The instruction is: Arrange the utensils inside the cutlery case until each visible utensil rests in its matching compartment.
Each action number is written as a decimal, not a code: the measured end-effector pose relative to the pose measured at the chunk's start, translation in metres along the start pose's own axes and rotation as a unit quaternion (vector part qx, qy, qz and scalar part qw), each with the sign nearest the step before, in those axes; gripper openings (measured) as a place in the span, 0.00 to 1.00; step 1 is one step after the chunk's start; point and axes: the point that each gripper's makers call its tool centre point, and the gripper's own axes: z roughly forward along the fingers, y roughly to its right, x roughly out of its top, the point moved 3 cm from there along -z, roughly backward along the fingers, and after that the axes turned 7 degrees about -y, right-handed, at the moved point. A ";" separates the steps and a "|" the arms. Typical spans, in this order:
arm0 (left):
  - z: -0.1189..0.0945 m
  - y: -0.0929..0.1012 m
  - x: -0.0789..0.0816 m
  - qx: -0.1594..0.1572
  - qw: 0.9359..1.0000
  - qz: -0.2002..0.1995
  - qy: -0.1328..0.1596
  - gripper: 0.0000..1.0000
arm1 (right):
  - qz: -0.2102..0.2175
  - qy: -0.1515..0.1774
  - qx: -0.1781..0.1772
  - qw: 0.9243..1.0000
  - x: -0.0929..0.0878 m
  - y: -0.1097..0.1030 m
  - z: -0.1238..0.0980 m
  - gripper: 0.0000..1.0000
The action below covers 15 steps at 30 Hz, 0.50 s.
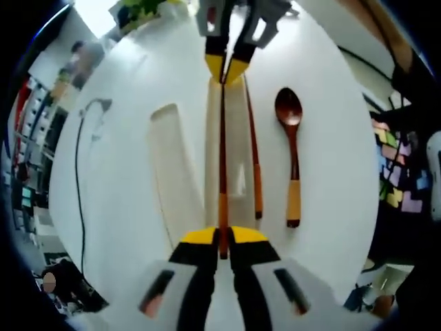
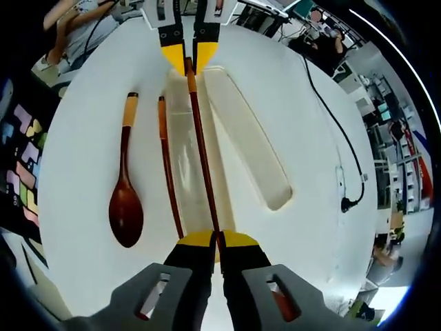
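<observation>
A dark red chopstick [image 1: 222, 152] with an orange end hangs lengthwise over the narrow translucent cutlery case [image 1: 238, 138]. My left gripper [image 1: 222, 238] is shut on its orange end. My right gripper [image 2: 219, 241] is shut on its thin end and shows at the top of the left gripper view [image 1: 225, 69]. In the right gripper view the chopstick [image 2: 202, 152] runs up to the left gripper [image 2: 189, 61]. A second chopstick [image 1: 253, 152] [image 2: 167, 165] lies along the case's edge; I cannot tell whether it is inside. A wooden spoon [image 1: 289, 138] [image 2: 125, 200] lies on the table beyond it.
A long translucent tray or lid [image 1: 172, 165] [image 2: 248, 138] lies beside the case [image 2: 180, 138] on the other side. A black cable [image 1: 78, 172] [image 2: 337, 138] crosses the white round table [image 1: 331, 158]. Coloured blocks [image 1: 396, 179] and people sit beyond the table's edge.
</observation>
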 end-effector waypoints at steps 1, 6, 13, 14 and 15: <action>0.001 0.000 -0.001 -0.001 1.000 -0.001 -0.001 0.06 | 0.000 -0.001 0.001 1.000 0.000 -0.001 0.001 0.01; 0.006 -0.001 -0.003 -0.006 1.000 -0.006 -0.002 0.06 | -0.001 -0.005 0.004 1.000 0.002 -0.001 0.004 0.01; 0.010 0.000 -0.003 -0.014 1.000 -0.010 0.000 0.06 | 0.001 -0.015 0.007 1.000 0.002 0.000 0.010 0.01; 0.010 0.000 -0.003 -0.014 1.000 -0.011 0.000 0.06 | 0.002 -0.015 0.008 1.000 0.002 0.000 0.011 0.01; 0.010 0.000 -0.003 -0.014 1.000 -0.011 -0.001 0.06 | 0.003 -0.014 0.008 1.000 0.002 0.000 0.011 0.01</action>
